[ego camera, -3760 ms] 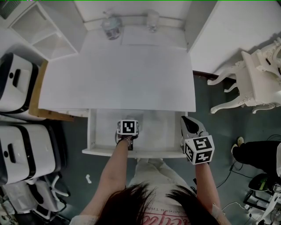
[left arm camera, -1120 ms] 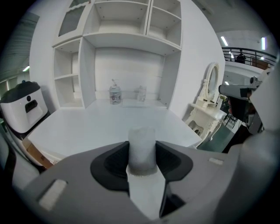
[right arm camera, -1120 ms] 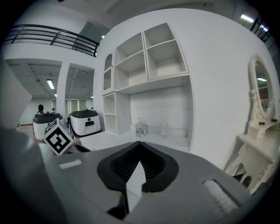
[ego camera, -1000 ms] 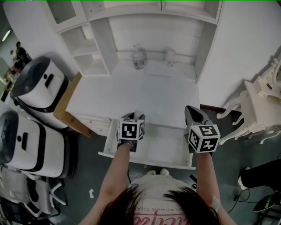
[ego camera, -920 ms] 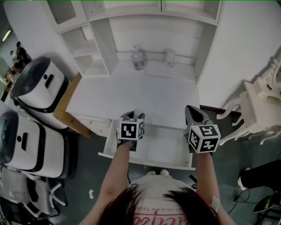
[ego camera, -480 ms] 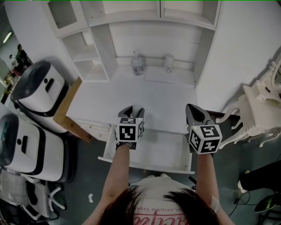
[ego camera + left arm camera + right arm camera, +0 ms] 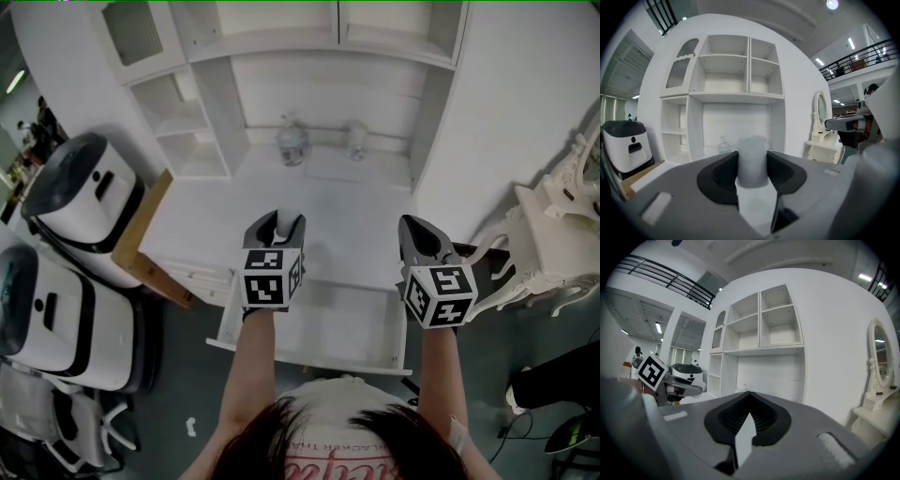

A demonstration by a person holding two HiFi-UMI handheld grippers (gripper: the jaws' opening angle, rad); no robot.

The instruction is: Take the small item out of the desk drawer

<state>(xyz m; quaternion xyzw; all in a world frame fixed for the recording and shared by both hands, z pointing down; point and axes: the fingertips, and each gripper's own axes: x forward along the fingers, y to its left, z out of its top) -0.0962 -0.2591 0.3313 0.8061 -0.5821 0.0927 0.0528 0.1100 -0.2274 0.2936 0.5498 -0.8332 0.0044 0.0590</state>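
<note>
- Both hands have risen: left gripper (image 7: 280,221) and right gripper (image 7: 419,234) now hover above the open drawer (image 7: 309,345).
- Left jaws clamp the small item (image 7: 752,159), clear of it; right jaws meet, empty.
- Extraction looks done.

Honestly, you weren't in anyone's real home there. You were standing in a big open hall with one corner dressed up as a bedroom, so more of a lab or demo studio. The homey bits were the white desk (image 7: 309,211) with its open shelf unit (image 7: 740,65) on top, and the curly-legged dressing table (image 7: 561,230) with an oval mirror (image 7: 880,359) off to your right. What gave it away was a balcony railing (image 7: 862,51) high overhead, rows of strip lights (image 7: 851,43) on the ceiling, two bulky white-and-black machines (image 7: 80,202) parked right beside the desk, and people (image 7: 39,120) standing about in the background.
</note>
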